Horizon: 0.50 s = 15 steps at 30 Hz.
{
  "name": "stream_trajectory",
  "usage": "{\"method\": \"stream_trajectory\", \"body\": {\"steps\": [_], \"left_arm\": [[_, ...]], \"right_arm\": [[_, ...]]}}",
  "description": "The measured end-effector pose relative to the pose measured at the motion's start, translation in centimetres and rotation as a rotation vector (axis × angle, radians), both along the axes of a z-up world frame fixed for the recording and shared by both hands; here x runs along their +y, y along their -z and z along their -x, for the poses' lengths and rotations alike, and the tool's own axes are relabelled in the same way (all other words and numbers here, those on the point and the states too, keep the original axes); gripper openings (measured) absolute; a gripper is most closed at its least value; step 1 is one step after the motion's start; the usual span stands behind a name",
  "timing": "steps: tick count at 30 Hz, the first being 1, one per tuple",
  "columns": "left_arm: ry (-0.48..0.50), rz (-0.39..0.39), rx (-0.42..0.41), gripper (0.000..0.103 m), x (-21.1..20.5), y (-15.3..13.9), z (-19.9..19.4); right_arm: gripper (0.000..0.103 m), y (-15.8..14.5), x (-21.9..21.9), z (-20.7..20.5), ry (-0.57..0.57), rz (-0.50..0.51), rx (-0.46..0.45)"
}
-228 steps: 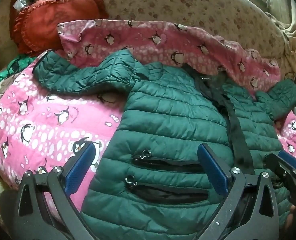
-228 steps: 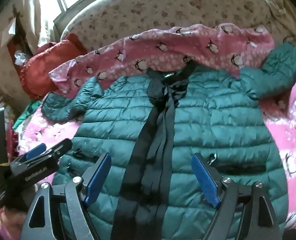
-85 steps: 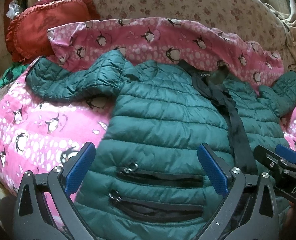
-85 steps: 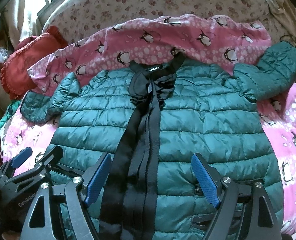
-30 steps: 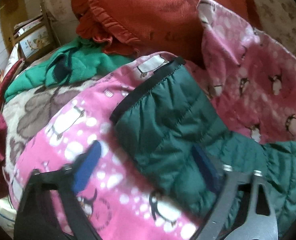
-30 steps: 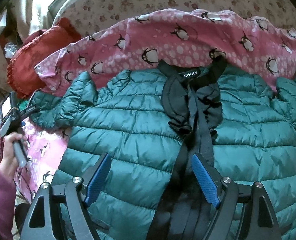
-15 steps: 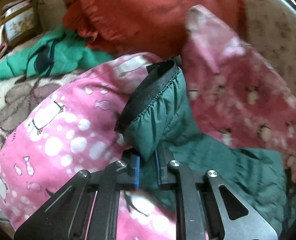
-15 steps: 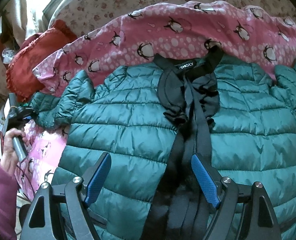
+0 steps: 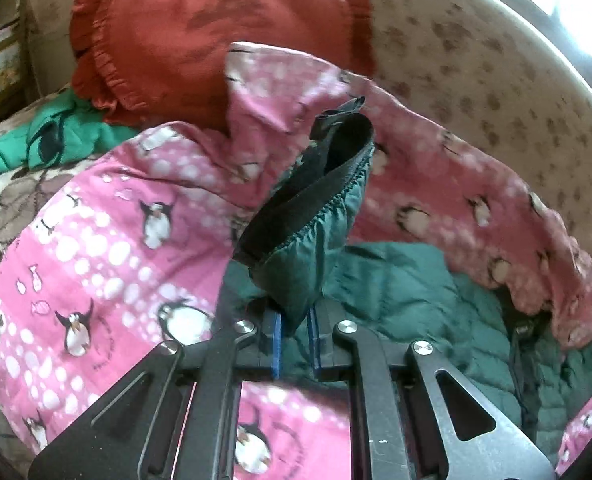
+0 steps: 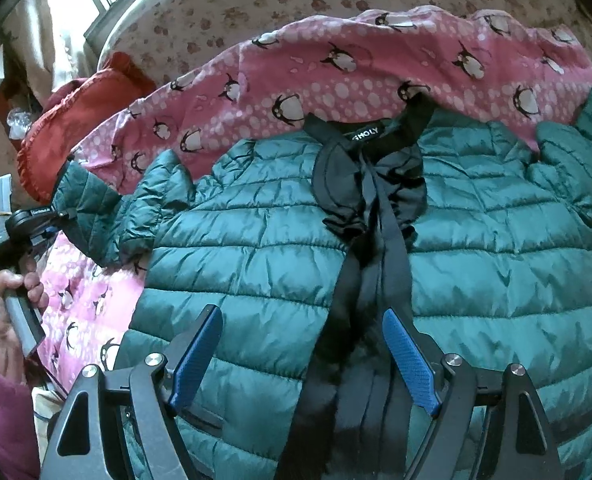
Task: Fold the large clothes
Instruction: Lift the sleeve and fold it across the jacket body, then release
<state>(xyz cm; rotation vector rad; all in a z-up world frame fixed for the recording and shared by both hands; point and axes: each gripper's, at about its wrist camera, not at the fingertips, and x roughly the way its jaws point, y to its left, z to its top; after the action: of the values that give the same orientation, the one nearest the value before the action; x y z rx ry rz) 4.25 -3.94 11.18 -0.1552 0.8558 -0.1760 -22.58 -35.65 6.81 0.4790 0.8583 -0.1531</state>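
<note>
While the left gripper is clamped tight on the sleeve cuff, that cuff stands up just ahead of its blue pads, black elastic edge on top, green quilted fabric pinched between. Rest of the green puffer jacket lies spread flat on the pink penguin blanket, front side up w/ black collar and ribbon tie running down the middle. Right gripper hovers over the jacket's lower middle, jaws wide apart, nothing between them; black ribbon sits directly ahead of and below it. In the right wrist view, far left of that gripper, a hand in a magenta sleeve holds the other gripper's handle, w/ the lifted sleeve at its tip. Red ruffled pillow sits beyond the left gripper, up-left, against a floral backrest. Other sleeve lies far right.
</note>
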Motion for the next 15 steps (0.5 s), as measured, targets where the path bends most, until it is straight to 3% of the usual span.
{"method": "stream_trajectory", "body": {"steps": [6,15], "left_arm": [[0.079,-0.009,-0.013,0.009,-3.9,-1.3,3.0],[0.27,0.037,-0.035,0.009,-12.0,-3.8,7.3]], "right_arm": [[0.081,-0.4,-0.6,0.9,0.019,0.016,0.0],[0.081,-0.3,-2.0,2.0,0.055,0.0,-0.003]]}}
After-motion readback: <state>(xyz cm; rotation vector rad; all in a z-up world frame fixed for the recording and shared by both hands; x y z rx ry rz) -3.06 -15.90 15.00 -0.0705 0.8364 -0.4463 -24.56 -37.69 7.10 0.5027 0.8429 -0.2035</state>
